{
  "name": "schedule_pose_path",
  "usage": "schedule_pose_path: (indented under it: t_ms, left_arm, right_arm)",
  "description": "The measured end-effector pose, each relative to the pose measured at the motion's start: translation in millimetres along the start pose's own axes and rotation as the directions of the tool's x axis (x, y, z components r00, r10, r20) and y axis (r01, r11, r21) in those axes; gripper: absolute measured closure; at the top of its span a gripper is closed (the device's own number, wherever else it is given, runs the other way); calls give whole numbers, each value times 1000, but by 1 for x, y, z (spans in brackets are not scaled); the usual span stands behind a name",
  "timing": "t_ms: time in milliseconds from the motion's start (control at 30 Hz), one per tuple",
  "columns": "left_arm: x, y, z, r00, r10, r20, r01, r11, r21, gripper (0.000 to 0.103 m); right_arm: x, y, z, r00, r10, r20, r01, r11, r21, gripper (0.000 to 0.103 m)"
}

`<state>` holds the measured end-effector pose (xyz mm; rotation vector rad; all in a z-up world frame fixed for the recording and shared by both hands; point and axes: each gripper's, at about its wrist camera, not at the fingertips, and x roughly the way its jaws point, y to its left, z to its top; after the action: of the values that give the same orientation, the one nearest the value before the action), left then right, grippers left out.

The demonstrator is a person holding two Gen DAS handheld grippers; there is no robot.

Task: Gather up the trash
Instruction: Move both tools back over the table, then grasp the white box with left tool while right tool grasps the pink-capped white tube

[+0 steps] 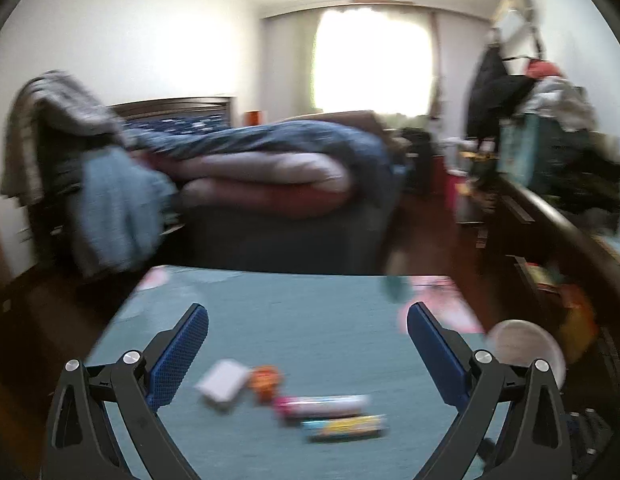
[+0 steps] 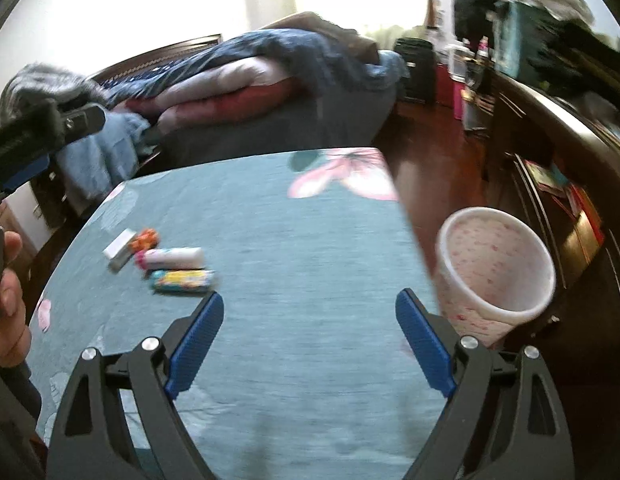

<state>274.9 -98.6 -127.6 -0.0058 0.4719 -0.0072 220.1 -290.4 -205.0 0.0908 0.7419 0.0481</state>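
Note:
Several pieces of trash lie on a table with a teal cloth (image 2: 302, 240): a white box (image 2: 119, 253), an orange wrapper (image 2: 145, 239), a pink-and-white tube (image 2: 172, 258) and a colourful wrapper (image 2: 184, 281). The left wrist view shows them too: the box (image 1: 223, 384), the orange wrapper (image 1: 265, 380), the tube (image 1: 322, 404) and the colourful wrapper (image 1: 346, 427). My left gripper (image 1: 308, 326) is open and empty above them. My right gripper (image 2: 310, 314) is open and empty over the cloth, right of the trash. A white, pink-speckled bin (image 2: 492, 272) stands beside the table's right edge.
A bed (image 1: 270, 176) with piled bedding lies beyond the table. A dark dresser (image 2: 550, 128) with clutter runs along the right wall. Clothes hang on a chair (image 1: 58, 152) at the left. The floor (image 2: 430, 140) is dark wood. The bin's rim (image 1: 526, 350) shows in the left wrist view.

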Motion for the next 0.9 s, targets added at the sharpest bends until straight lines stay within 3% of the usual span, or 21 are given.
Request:
schedule_pose_path:
  t_ms: [100, 167, 367, 500, 633, 867, 900]
  left_arm:
    - [2, 27, -5, 992, 122, 14, -122, 993, -9, 4]
    - [1, 42, -8, 986, 167, 19, -167, 986, -10, 4]
    - [13, 87, -15, 996, 61, -72, -69, 992, -103, 4]
    - [36, 99, -23, 990, -17, -143, -5, 988, -153, 4]
    - [65, 96, -36, 978, -25, -209, -7, 989, -149, 4]
    - [101, 91, -62, 944, 65, -322, -82, 996, -40, 4]
    - [104, 90, -66, 941, 72, -330, -84, 996, -21, 8]
  right_arm:
    - [4, 23, 1, 1000, 17, -10, -17, 999, -32, 14]
    - [6, 36, 1, 1000, 24, -17, -24, 998, -51, 14]
    - [15, 57, 0, 999, 28, -35, -31, 996, -81, 10]
    - [23, 66, -1, 998, 27, -53, -32, 995, -98, 10]
    - [32, 71, -3, 997, 29, -68, -36, 993, -111, 10]
    - [42, 74, -1, 996, 46, -81, -55, 992, -114, 10]
    - [43, 74, -1, 996, 48, -81, -57, 992, -114, 10]
